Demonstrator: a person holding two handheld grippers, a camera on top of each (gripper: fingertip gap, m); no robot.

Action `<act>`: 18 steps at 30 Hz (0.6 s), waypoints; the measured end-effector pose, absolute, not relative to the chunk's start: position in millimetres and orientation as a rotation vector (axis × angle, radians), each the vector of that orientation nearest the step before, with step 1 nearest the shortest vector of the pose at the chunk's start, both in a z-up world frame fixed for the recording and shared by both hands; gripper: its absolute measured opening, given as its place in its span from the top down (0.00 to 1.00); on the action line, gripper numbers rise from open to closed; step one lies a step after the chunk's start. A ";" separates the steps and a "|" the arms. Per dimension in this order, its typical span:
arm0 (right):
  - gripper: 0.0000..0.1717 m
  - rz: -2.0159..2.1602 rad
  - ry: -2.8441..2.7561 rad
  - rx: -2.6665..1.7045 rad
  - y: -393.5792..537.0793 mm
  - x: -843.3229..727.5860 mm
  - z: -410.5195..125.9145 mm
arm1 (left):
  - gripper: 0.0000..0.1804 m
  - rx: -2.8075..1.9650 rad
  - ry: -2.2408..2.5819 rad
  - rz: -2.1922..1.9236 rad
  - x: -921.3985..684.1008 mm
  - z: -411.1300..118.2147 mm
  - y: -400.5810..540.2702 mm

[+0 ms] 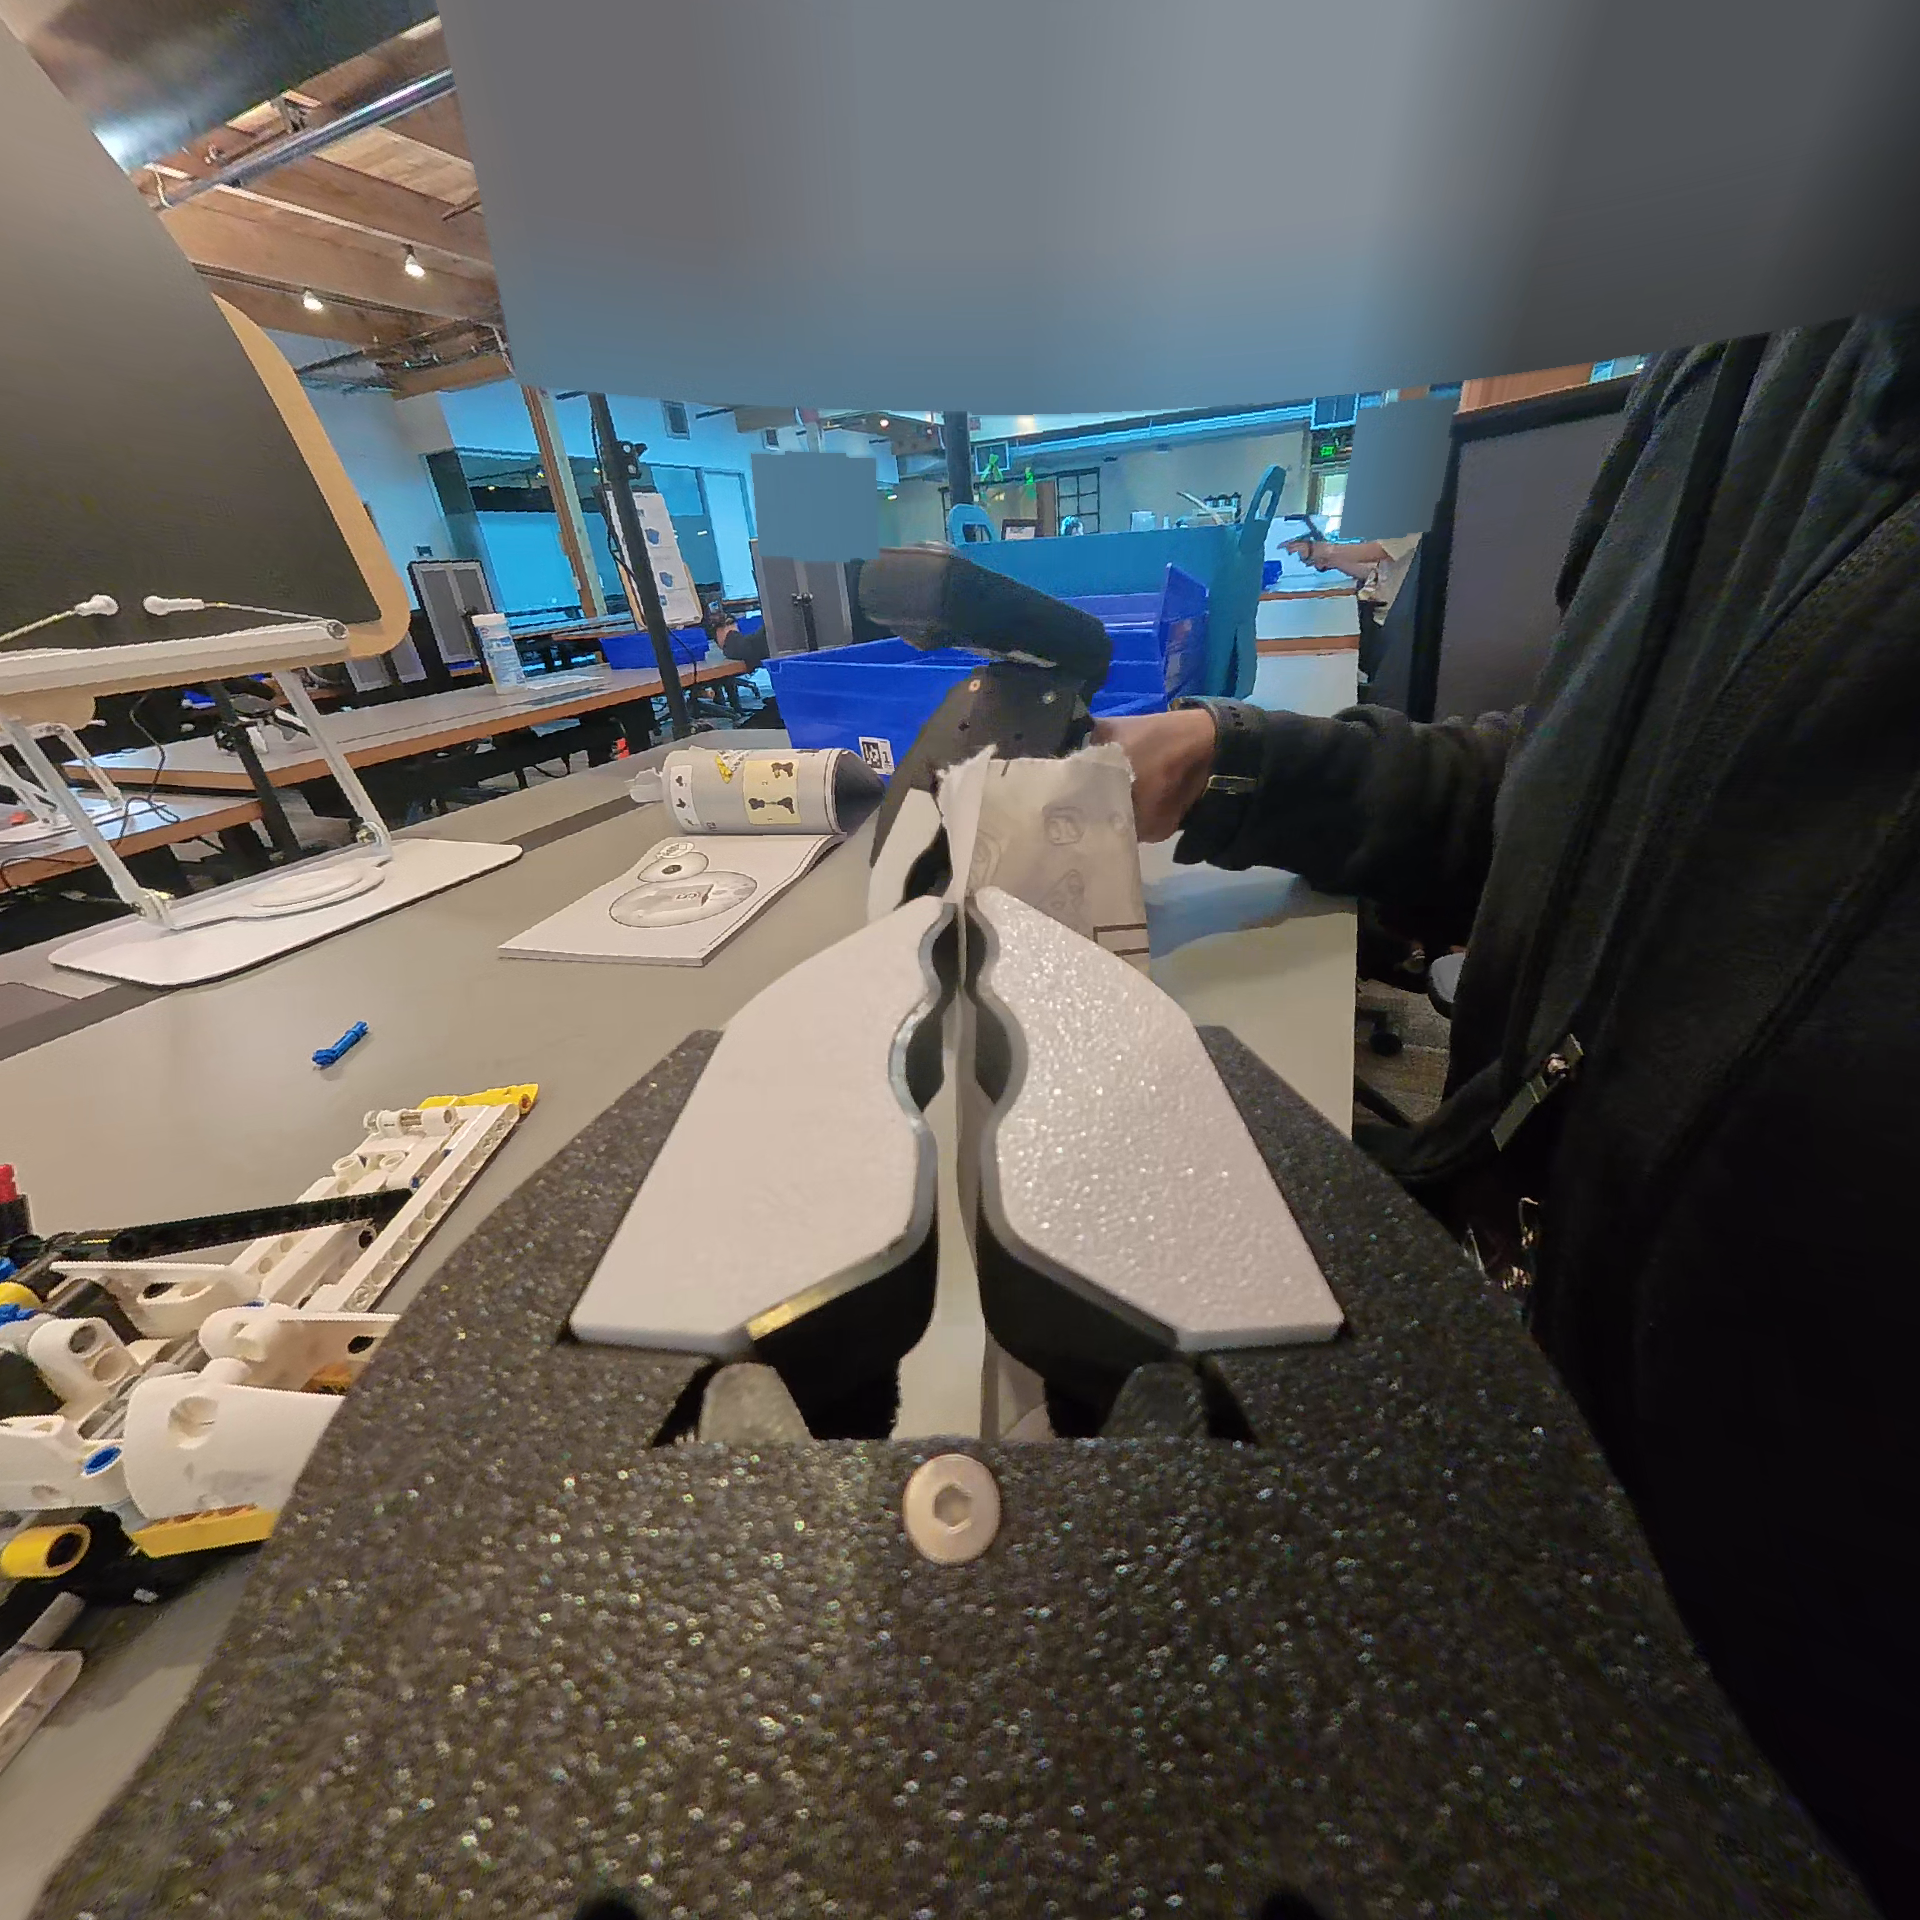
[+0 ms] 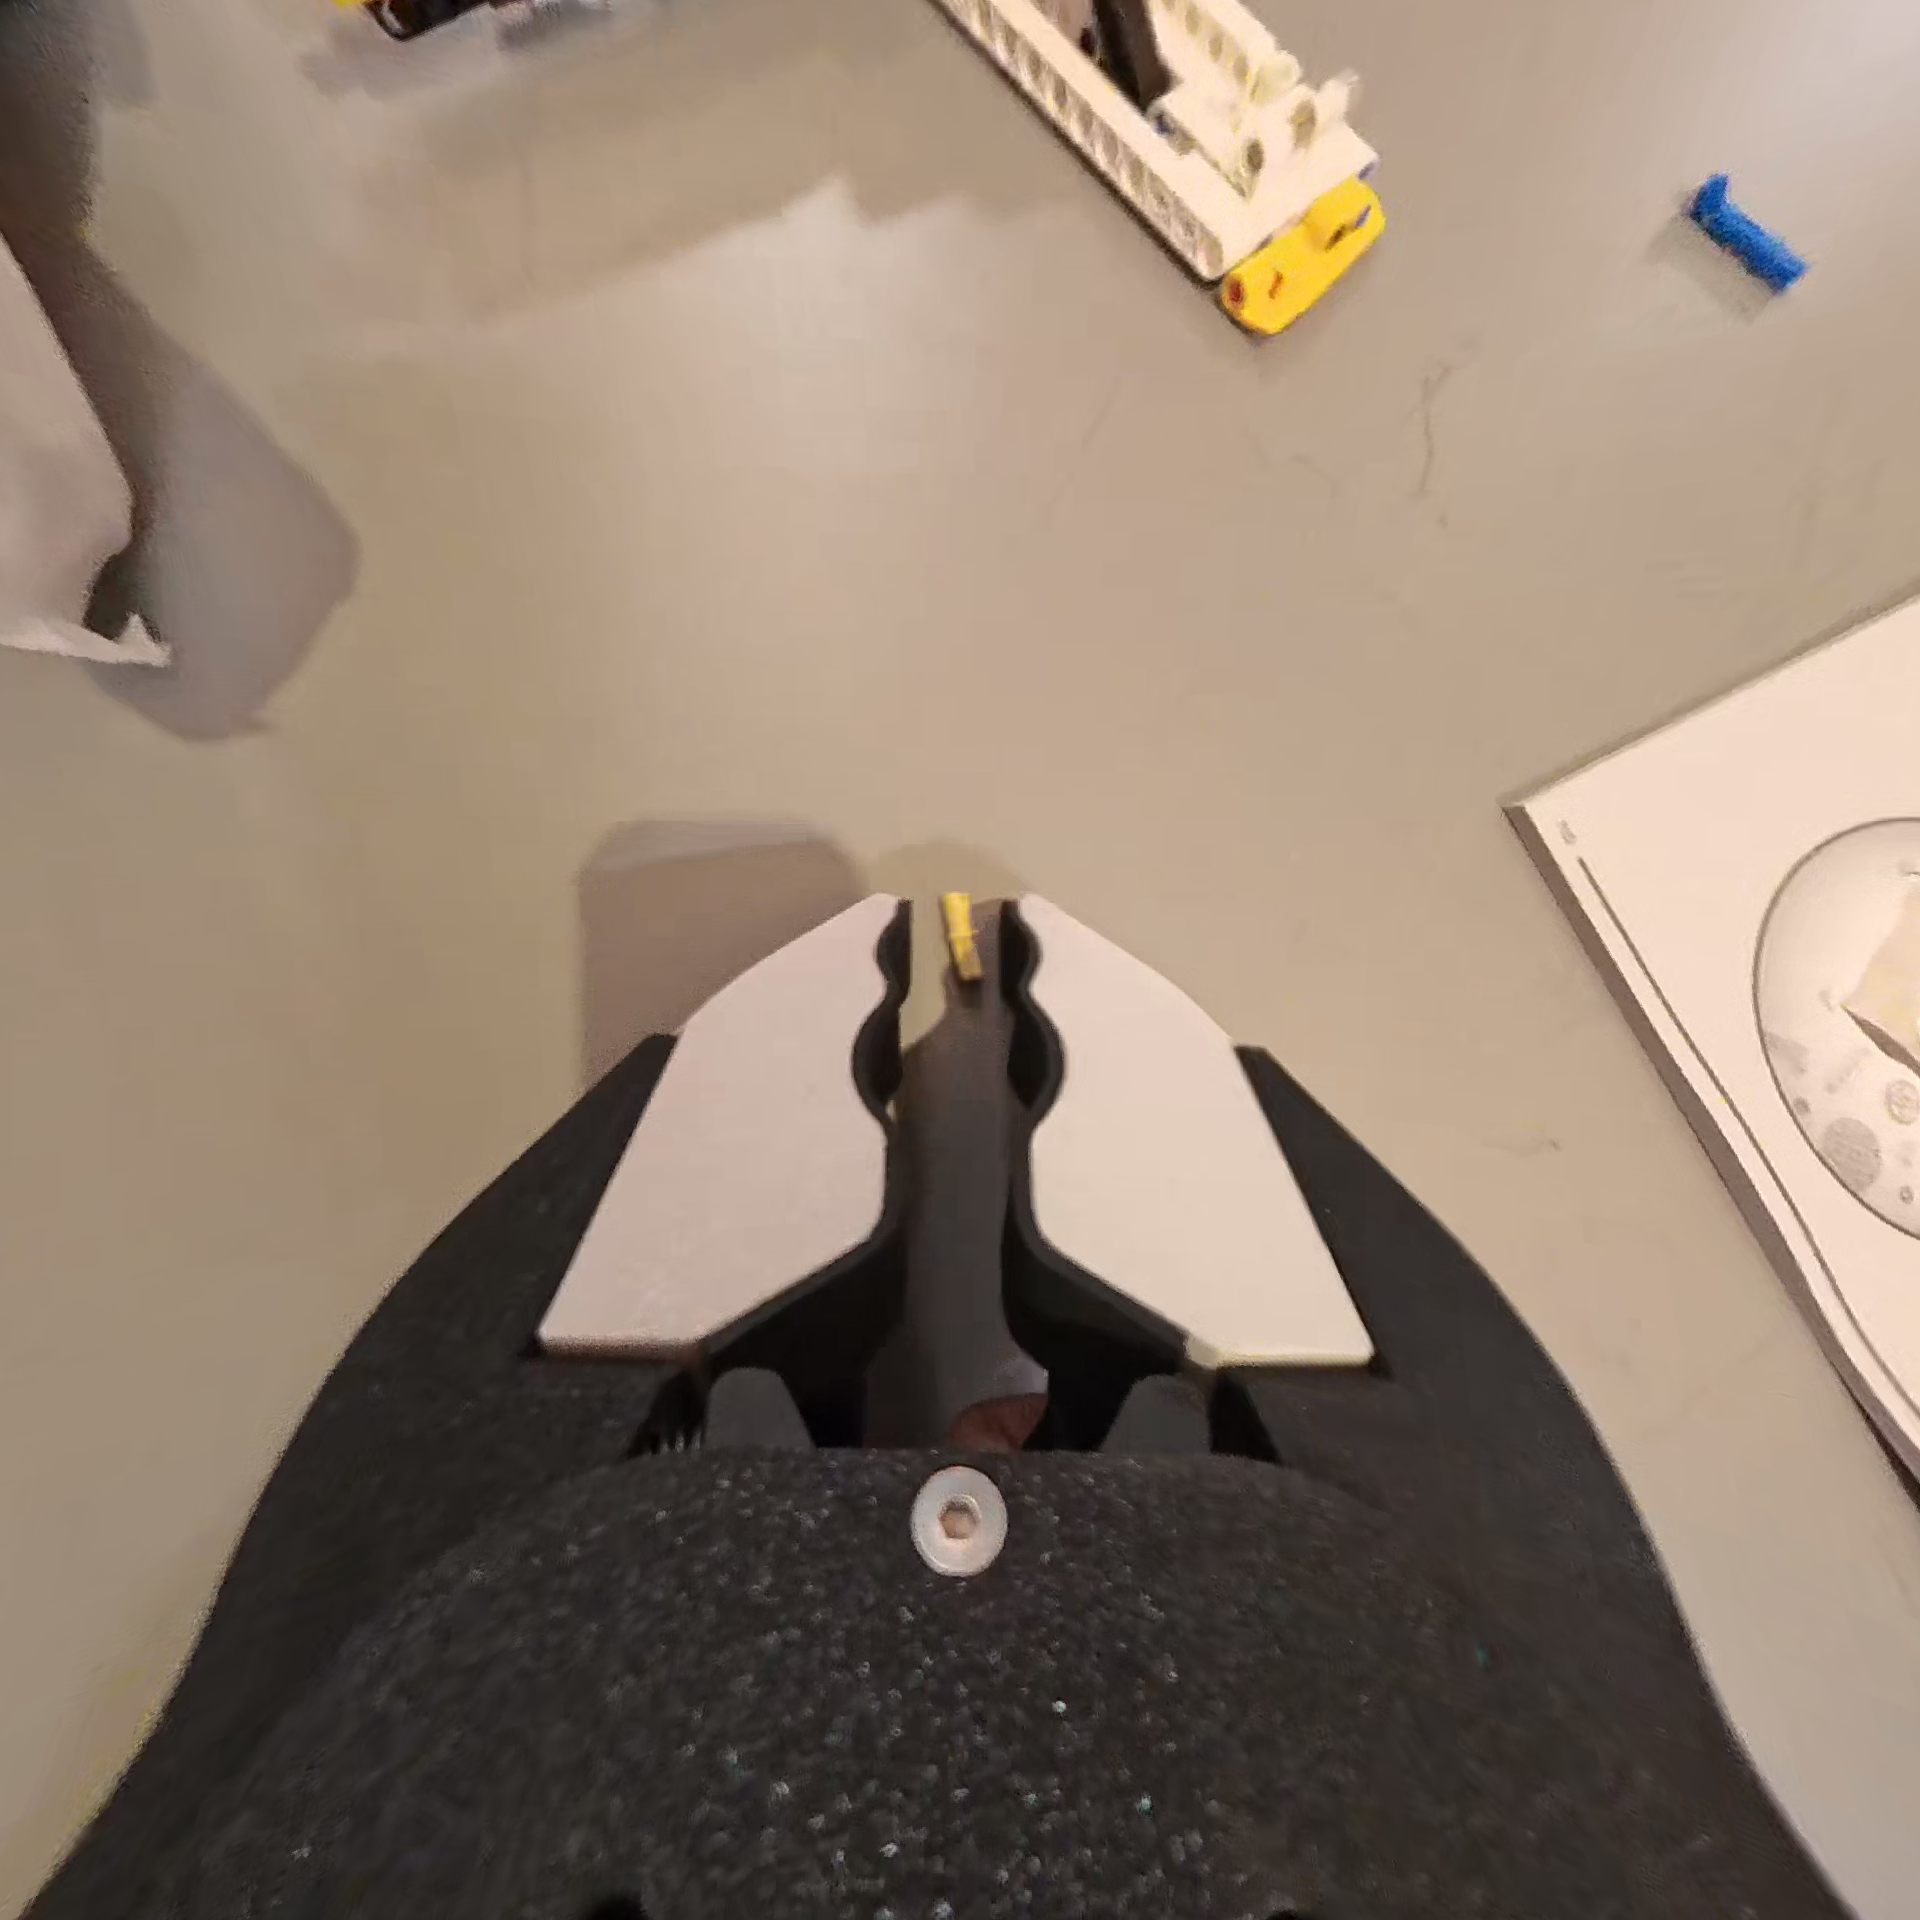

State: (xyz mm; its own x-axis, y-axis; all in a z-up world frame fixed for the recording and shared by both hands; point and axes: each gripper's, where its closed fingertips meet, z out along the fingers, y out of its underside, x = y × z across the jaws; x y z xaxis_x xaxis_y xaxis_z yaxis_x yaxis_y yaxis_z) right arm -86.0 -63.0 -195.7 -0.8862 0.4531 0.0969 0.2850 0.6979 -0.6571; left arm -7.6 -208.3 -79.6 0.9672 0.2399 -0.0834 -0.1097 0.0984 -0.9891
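Observation:
My left gripper [image 1: 961, 914] is shut on a thin white paper bag [image 1: 1060, 831], which stands up from between its fingertips. The bag's lower corner shows at the left edge of the right wrist view [image 2: 62, 540]. My right gripper [image 2: 956, 914] points down at the grey table [image 2: 727, 520] and is open. A small yellow pin [image 2: 958, 938] lies on the table between its fingertips, with a gap on each side. In the left wrist view the right gripper [image 1: 997, 707] sits just behind the bag, held by a hand [image 1: 1153, 769].
A white and yellow brick model [image 1: 208, 1299] lies at the left, also in the right wrist view [image 2: 1174, 135]. A blue pin [image 1: 341, 1042] [image 2: 1745, 229], an open instruction booklet [image 1: 675, 894] [image 2: 1766, 987], a white stand [image 1: 260, 904] and blue bins [image 1: 831, 686] are around. A person in a dark jacket [image 1: 1662, 935] stands right. About 20 cm separates my left fingertips from my right.

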 end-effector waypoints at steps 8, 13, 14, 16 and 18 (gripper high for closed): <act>0.98 1.150 -2.537 -0.460 -91.8 -71.7 -146.2 | 1.00 -1.450 -0.105 0.257 -7.2 -79.5 -208.2; 0.98 1.560 -2.477 -0.176 -139.5 -18.8 -71.7 | 1.00 -1.451 -0.104 0.259 -7.1 -79.7 -208.0; 0.97 1.584 -2.494 -0.145 -146.8 -11.0 -68.3 | 1.00 -1.452 -0.104 0.259 -7.0 -79.7 -207.9; 0.89 1.539 -2.525 -0.124 -156.2 -6.4 -73.1 | 1.00 -1.453 -0.104 0.259 -7.1 -79.9 -207.7; 0.84 1.495 -2.525 -0.130 -157.3 -9.4 -79.4 | 1.00 -1.454 -0.102 0.262 -6.8 -79.9 -207.7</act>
State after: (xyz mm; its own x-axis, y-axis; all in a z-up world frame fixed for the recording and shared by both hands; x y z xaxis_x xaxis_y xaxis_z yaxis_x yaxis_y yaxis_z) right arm -9.4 -157.3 -79.4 -0.9753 0.1785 0.1301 -0.0283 0.4834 -0.8750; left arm -6.8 -207.7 -79.9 0.9672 0.2377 -0.0896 -0.1148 0.0944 -0.9889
